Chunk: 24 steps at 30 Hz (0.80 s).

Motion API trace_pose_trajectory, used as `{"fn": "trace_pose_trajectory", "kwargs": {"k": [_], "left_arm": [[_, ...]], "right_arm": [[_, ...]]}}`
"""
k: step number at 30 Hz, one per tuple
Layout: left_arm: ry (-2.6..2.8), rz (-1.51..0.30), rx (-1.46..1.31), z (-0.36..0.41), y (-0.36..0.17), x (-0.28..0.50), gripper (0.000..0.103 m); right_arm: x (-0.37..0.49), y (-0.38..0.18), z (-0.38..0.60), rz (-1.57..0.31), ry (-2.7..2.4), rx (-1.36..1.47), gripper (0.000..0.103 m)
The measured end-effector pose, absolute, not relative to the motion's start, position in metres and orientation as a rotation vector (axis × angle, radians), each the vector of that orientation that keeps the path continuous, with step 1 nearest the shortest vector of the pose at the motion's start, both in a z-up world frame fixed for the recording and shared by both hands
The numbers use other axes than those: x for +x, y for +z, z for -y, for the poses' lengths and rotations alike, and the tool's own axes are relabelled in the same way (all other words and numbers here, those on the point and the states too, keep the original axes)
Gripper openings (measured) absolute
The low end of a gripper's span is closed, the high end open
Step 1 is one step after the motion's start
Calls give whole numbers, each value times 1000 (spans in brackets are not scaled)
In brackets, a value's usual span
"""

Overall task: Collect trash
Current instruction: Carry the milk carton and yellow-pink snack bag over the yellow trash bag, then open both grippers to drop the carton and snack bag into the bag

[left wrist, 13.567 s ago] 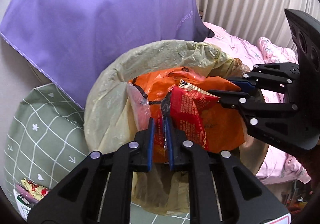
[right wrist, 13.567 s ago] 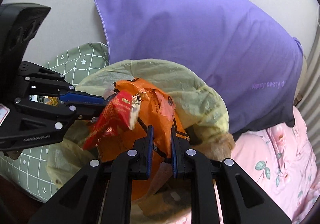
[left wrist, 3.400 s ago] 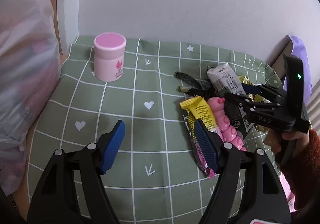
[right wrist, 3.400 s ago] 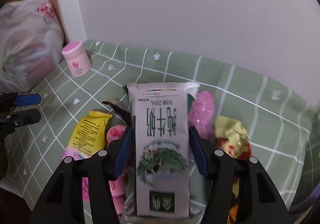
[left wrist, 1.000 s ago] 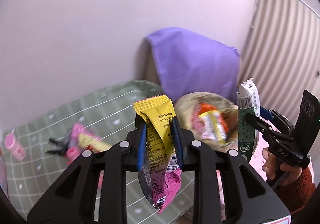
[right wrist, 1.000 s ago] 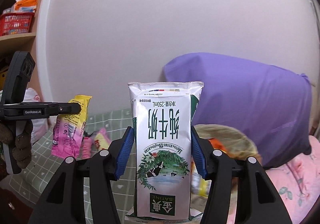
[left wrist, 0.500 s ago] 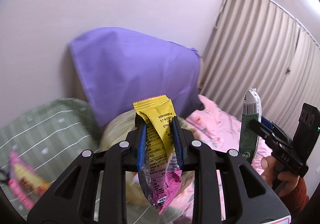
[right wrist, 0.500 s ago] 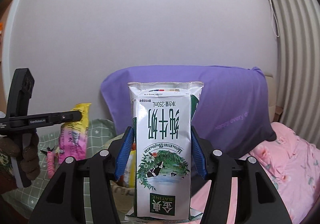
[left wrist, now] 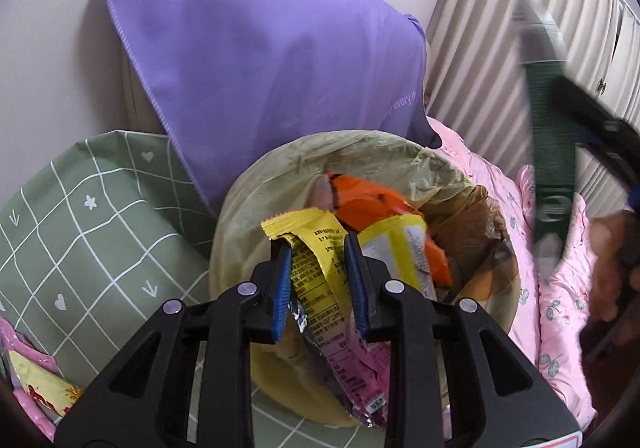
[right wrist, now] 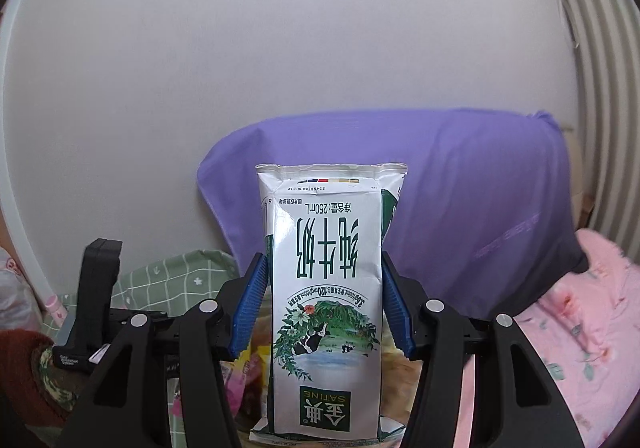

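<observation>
My left gripper (left wrist: 318,280) is shut on a yellow and pink snack wrapper (left wrist: 320,268) and holds it over the open trash bin (left wrist: 256,192), which has a yellowish bag liner. An orange bag (left wrist: 372,200) and a yellow packet (left wrist: 400,248) lie inside the bin. My right gripper (right wrist: 322,304) is shut on a white and green milk carton (right wrist: 326,288), held upright and upside down. In the left wrist view the carton (left wrist: 550,152) is blurred, high at the right of the bin. The left gripper's body (right wrist: 96,288) shows at the lower left of the right wrist view.
A purple cloth (left wrist: 260,40) hangs behind the bin. A green checked tablecloth (left wrist: 80,216) lies at the left, with more wrappers (left wrist: 36,384) on it. A pink flowered blanket (left wrist: 560,308) is at the right, with a pleated curtain (left wrist: 500,28) behind.
The left gripper has tilted down and come over the bin with the wrapper. The right gripper has come closer to the bin with the carton still held.
</observation>
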<state>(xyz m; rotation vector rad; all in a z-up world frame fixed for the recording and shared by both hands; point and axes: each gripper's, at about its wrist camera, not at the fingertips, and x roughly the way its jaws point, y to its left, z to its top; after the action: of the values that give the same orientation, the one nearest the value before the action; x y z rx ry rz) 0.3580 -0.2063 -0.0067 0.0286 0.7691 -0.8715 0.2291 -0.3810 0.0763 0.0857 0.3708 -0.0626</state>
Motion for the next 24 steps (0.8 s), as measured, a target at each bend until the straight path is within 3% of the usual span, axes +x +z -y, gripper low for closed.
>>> {"fn": "trace_pose_trajectory", "kwargs": {"k": [11,24], "left_arm": [[-872,-775,-34,186,-10,366,24],[-939,-747,-86,215,7,388,22]], "right_arm": [[288,7,367,-684,-11,61,52],[261,12,389,-650,-51,147,52]]}}
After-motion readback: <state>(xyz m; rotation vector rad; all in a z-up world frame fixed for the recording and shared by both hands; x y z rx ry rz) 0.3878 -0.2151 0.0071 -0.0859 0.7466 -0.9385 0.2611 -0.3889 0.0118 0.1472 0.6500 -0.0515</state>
